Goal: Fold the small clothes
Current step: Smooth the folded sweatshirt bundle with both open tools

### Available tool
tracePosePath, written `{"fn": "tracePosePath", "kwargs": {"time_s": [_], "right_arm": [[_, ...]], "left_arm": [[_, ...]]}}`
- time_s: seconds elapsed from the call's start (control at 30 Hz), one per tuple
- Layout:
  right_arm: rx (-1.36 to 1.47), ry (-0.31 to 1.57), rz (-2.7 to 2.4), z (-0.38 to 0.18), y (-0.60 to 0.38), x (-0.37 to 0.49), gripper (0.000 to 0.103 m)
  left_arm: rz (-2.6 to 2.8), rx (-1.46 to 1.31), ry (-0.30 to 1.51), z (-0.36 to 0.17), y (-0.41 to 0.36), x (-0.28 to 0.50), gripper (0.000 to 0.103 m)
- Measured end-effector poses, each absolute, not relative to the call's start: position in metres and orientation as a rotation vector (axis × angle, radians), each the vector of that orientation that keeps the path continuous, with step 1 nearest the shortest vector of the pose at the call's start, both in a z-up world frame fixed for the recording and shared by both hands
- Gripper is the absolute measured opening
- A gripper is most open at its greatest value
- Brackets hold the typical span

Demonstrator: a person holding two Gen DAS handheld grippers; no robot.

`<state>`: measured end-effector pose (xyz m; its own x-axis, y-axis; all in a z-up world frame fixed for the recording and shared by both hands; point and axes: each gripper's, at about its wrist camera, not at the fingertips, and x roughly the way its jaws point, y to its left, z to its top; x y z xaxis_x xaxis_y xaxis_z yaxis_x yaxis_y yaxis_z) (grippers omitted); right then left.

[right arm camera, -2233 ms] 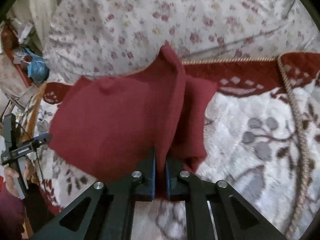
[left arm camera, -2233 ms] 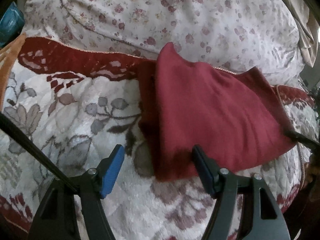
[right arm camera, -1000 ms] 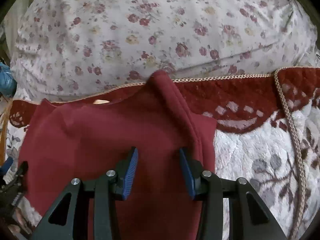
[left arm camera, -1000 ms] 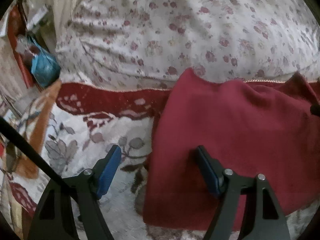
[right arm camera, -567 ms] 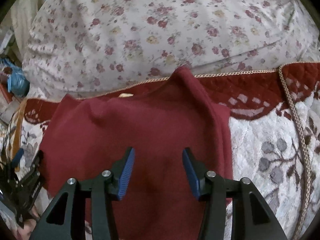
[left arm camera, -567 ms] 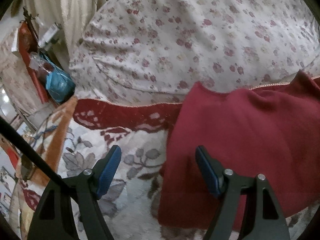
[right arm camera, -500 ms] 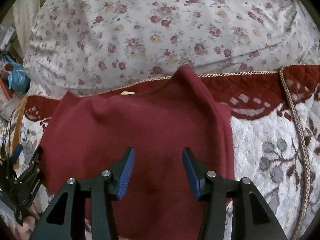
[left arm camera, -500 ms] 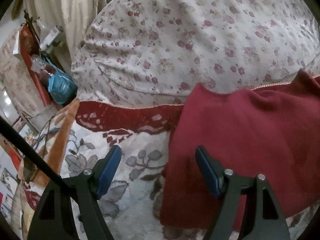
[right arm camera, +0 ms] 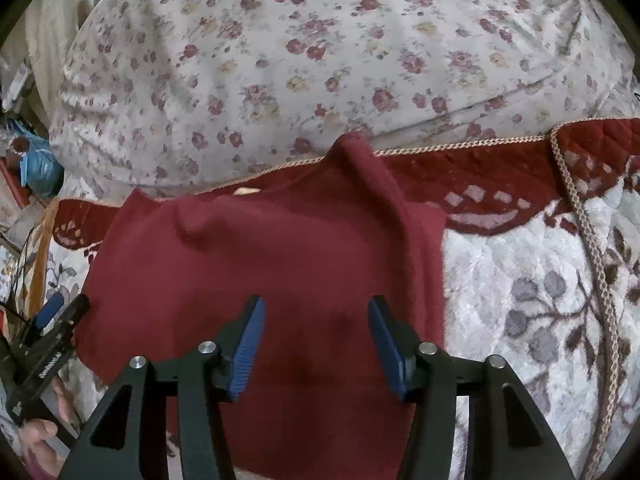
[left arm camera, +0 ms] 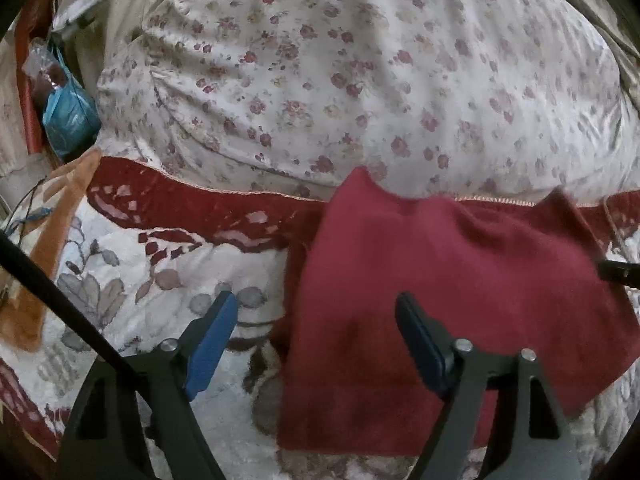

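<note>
The dark red knitted garment (right arm camera: 288,264) lies folded flat on the white plush blanket with grey leaf pattern (right arm camera: 532,292). The right gripper (right arm camera: 316,340) has its blue-padded fingers (right arm camera: 246,348) apart over the cloth. The left gripper (left arm camera: 316,340), fingers apart, straddles the garment's left edge, one finger (left arm camera: 420,344) above the cloth.

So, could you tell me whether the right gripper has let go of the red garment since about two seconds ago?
Yes. The right gripper was shut on the red garment; now its jaws stand open above it.
</note>
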<state>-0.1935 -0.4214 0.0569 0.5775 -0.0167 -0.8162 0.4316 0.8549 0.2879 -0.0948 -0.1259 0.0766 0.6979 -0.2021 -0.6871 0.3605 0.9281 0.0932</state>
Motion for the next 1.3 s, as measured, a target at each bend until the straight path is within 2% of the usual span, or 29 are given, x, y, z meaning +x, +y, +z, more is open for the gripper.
{"fn": "tracePosePath", "kwargs": {"time_s": [0.23, 0.5, 0.9, 1.17, 1.3], "right_arm": [[0.500, 0.911, -0.318, 0.047, -0.446, -0.175, 0.058], [0.475, 0.947, -0.347, 0.023, -0.459, -0.143, 0.058], [0.454, 0.884, -0.354, 0.052, -0.453, -0.164, 0.058], [0.460, 0.979, -0.430, 0.022, -0.472, -0.155, 0.057], [0.479, 0.954, -0.459, 0.028, -0.478, -0.161, 0.056]], "left_arm": [[-0.262, 0.249, 0.812, 0.057, -0.126, -0.079, 0.080], [-0.252, 0.268, 0.816, 0.051, -0.128, -0.073, 0.082], [-0.257, 0.244, 0.827, 0.053, -0.126, -0.071, 0.082], [-0.255, 0.242, 0.829, 0.052, -0.125, -0.071, 0.084], [-0.254, 0.238, 0.832, 0.052, -0.124, -0.070, 0.084]]}}
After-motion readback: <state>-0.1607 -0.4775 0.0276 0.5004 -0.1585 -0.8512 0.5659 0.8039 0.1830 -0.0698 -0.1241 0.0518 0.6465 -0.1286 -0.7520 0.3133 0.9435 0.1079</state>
